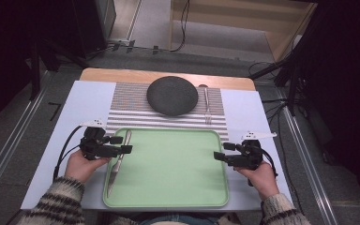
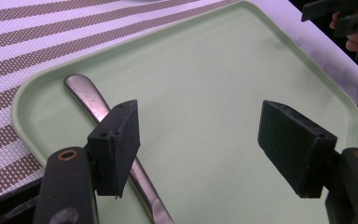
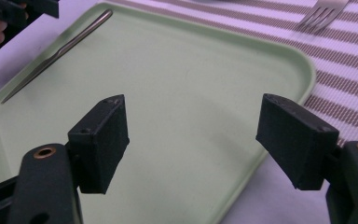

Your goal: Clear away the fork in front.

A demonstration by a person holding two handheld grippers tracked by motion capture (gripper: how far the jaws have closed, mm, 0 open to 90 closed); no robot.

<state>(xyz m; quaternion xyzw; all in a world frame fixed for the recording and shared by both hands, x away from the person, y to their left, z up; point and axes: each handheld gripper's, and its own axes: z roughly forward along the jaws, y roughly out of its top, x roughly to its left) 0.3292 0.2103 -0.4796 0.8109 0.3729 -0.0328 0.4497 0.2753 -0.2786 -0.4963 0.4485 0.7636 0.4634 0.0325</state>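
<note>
Left hand-held gripper (image 1: 123,145) hovers wide open, empty, over the table knife (image 1: 118,162) on the green tray (image 1: 178,187); next likely closing on its handle.

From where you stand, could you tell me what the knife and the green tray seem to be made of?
The knife looks like metal with a brushed, slightly speckled sheen that catches light along the handle. The green tray looks like moulded plastic: matte, even pale green, with rounded corners and a raised rim, though the pictures alone leave it open.

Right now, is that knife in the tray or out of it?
In. The knife lies flat inside the green tray, along its left edge, with the open left tongs hovering over it.
</note>
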